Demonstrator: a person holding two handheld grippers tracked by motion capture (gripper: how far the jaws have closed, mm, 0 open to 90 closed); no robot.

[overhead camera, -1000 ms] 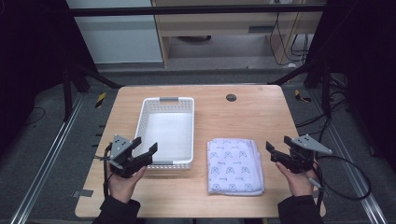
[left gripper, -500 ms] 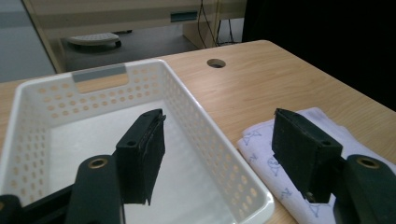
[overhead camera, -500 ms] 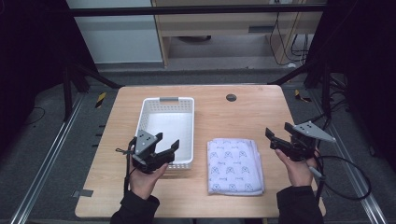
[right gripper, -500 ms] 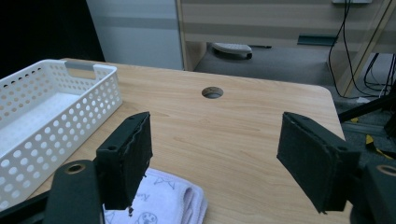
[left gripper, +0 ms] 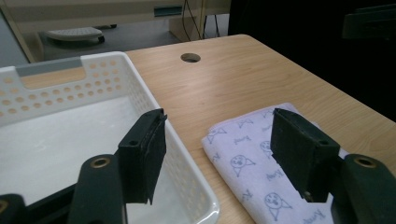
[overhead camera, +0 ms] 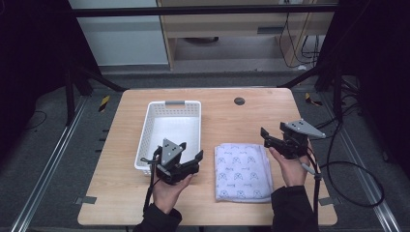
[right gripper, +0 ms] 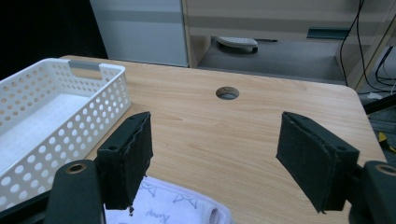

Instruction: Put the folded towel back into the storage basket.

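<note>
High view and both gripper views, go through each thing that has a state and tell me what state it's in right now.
Basket: upright on the table, empty.
Towel: folded, lying flat beside the basket, apart from it.
Left gripper: open, holding nothing, over the basket's near corner.
Right gripper: open, holding nothing, at the towel's far right corner.

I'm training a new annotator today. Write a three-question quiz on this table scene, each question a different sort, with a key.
1. True or false: the folded cloth lies inside the white basket.
2. Which tongs are nearer the basket? A) left tongs B) right tongs
3. Fill in: both tongs are ____ and hold nothing.

Key: 1 false, the cloth lies on the table beside the basket; 2 A; 3 open.
</note>
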